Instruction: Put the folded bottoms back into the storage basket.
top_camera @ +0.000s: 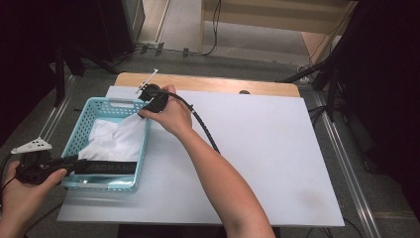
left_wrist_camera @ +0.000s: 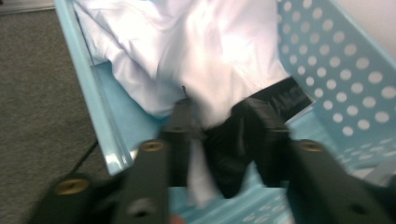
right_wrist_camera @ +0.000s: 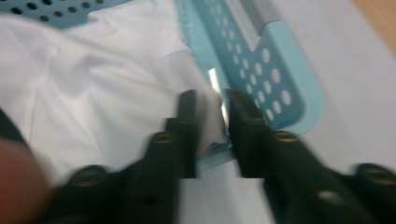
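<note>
A light blue perforated basket (top_camera: 79, 130) stands at the left of the white table top (top_camera: 267, 144). In it lies a white garment (top_camera: 119, 139) with a black lettered band (top_camera: 111, 167) along its near edge. My left gripper (top_camera: 74, 161) reaches in over the basket's near left corner. In the left gripper view it (left_wrist_camera: 224, 126) is shut on bunched black band (left_wrist_camera: 280, 95) and white cloth (left_wrist_camera: 210, 46). My right gripper (top_camera: 143, 114) is at the basket's far right rim. In its own view it (right_wrist_camera: 212, 116) pinches an edge of the white garment (right_wrist_camera: 93, 93) beside the basket wall (right_wrist_camera: 261, 60).
The right gripper's black cable (top_camera: 204, 126) trails across the table toward the person. A wooden strip (top_camera: 213, 83) borders the table's far edge. Grey floor, black stands and cables (top_camera: 317, 74) surround the table. Open white surface lies right of the basket.
</note>
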Available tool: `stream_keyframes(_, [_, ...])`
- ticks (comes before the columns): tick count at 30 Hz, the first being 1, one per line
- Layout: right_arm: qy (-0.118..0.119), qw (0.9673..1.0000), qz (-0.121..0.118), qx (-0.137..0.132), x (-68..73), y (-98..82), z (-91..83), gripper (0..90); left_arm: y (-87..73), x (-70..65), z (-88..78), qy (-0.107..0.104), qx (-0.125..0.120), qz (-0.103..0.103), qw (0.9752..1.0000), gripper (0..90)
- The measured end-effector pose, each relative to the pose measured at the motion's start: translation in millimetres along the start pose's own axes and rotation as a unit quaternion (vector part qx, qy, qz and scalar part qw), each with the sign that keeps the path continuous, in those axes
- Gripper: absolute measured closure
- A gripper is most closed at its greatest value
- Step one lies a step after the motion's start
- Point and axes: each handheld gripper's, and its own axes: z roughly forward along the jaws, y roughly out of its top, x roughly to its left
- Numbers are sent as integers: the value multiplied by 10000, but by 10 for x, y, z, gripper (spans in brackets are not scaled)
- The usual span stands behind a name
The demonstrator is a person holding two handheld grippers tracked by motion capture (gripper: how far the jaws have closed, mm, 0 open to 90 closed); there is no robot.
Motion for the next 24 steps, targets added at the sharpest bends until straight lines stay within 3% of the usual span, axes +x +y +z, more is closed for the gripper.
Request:
stream_keyframes(2, [-124,9996,66,-237,-20,2,-29,386,-4,-13,-14,-23,-74,32,10000,423])
stream_keyframes(4, [-93,9984,227,-506,-44,-14,-90,282,0,-19,-25,-10,-145,24,9999,307])
stream_keyframes(6, [-76,9965,365,-749,-76,-43,-155,163,19,-33,-34,-85,-201,41,9998,249])
stream_keyframes(7, [-76,9965,365,-749,-76,-43,-155,163,19,-33,-34,-85,-201,41,9998,221])
stream_keyframes(8, [-308,9950,450,-838,-58,-95,-218,86,55,-66,-38,-123,-243,107,9996,183])
stream_keyframes(9, [-374,9947,438,-855,-54,-115,-241,76,77,-90,-39,-147,-256,148,9995,157])
stream_keyframes(11, [-368,9942,468,-897,-59,-170,-290,0,125,-146,-39,-238,-289,216,9991,133])
stream_keyframes(14, [-295,9937,494,-958,-63,-266,-370,0,208,-229,-21,-288,-332,263,9987,101])
stream_keyframes(17, [-479,9921,466,-1065,-42,-367,-473,0,290,-314,19,-382,-379,268,9982,94])
stream_keyframes(24, [-664,9884,564,-1243,44,-652,-734,0,451,-454,143,-434,-353,359,9978,91])
